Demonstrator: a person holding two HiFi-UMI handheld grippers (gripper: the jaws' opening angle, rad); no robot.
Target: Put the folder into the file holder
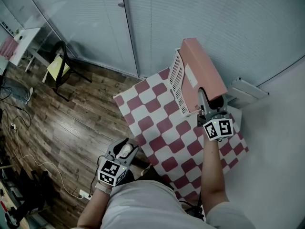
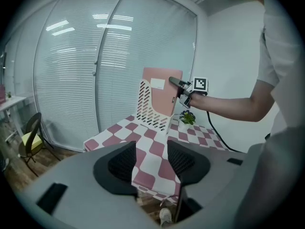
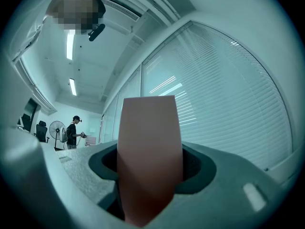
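A pink folder stands upright against the white perforated file holder at the far side of the checkered table. In the left gripper view the folder's lower part is behind the holder's side wall. My right gripper is shut on the folder's near edge, and the folder fills the gap between its jaws. My left gripper hangs low off the table's near left corner. It is open with nothing between its fingers.
A small potted plant sits on the table right of the holder. A chair with a yellow cushion stands on the wood floor at left, with cables nearby. Glass walls with blinds rise behind the table. A person stands far off.
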